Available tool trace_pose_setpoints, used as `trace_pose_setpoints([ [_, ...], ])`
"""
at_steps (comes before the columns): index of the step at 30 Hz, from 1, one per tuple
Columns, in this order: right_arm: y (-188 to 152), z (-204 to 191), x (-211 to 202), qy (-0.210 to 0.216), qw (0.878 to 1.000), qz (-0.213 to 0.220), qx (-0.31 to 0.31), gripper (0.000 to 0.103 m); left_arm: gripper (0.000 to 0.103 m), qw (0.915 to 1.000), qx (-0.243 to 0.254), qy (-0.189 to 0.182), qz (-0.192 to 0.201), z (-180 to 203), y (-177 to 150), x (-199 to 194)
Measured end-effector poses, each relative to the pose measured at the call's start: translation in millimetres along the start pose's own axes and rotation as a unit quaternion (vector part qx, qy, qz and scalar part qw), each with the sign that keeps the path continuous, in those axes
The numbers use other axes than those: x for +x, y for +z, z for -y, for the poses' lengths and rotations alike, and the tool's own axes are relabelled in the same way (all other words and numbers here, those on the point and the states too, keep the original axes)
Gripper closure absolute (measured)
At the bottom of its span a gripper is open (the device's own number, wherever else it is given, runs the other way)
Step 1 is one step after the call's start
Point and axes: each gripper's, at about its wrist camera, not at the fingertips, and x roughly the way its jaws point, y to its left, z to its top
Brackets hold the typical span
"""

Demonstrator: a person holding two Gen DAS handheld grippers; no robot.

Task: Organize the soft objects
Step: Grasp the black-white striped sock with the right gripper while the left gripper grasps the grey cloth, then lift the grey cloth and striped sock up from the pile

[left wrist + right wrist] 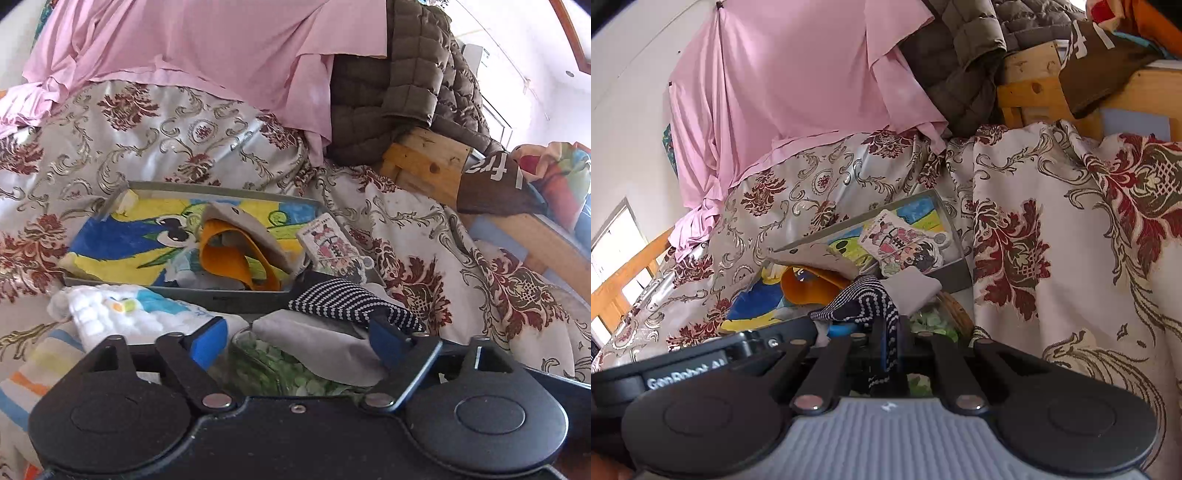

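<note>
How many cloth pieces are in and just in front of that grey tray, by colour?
Navy dotted cloth: 1
Grey cloth: 1
White quilted cloth: 1
Pastel striped cloth: 1
Orange-and-grey cloth: 1
Total: 5

Your path forward is crowded: the grey tray (255, 295) directly ahead holds an orange-lined cap (240, 254) and a cartoon card (328, 247). A dotted navy cloth (351, 302) and grey cloth (314, 343) cover the nearest ground. Open floral bedspread (461, 266) lies right; the wooden frame (424, 162) blocks beyond.
</note>
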Motion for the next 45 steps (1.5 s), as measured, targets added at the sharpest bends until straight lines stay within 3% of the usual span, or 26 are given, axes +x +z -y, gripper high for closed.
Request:
trace_pose_setpoints([
  [7, -1.1, 0.7, 1.1, 0.002, 1.000, -0.002, 0.004, 0.098, 0.044, 0.9997, 0.004, -0.023, -0.010, 4.6, -3.2, 9.3],
  [14, -0.3, -2.2, 0.4, 0.000, 1.000, 0.002, -0.005, 0.098, 0.090, 0.9992, 0.024, -0.029, -0.013, 13.4, -2.2, 12.0],
  [18, 0.8, -5.6, -3.9, -0.006, 1.000, 0.010, -0.016, 0.098, 0.100, 0.9995, 0.026, -0.013, -0.012, 12.3, -2.3, 8.1],
  [26, 4.4, 1.5, -11.8, -0.032, 0.999, 0.012, -0.010, 0.097, 0.102, 0.9990, 0.016, 0.041, -0.009, -8.3, 2.5, -14.9],
  [34, 2.7, 7.2, -10.0, -0.057, 0.998, 0.016, 0.002, 0.097, 0.102, 0.9938, 0.052, 0.098, 0.006, -18.1, 7.8, -37.6],
  [38, 0.3, 9.5, -5.5, -0.037, 0.999, 0.027, 0.009, 0.090, 0.098, 0.9912, 0.085, 0.100, 0.011, -4.6, 9.6, -32.6],
  [41, -1.2, 7.9, -2.1, -0.020, 0.999, 0.030, 0.010, 0.077, 0.088, 0.9912, 0.101, 0.084, 0.009, 6.5, 9.7, -25.4],
  [45, -1.6, 5.5, -1.6, -0.007, 0.999, 0.035, 0.009, 0.065, 0.085, 0.9920, 0.106, 0.069, 0.002, 13.0, 7.8, -15.8],
])
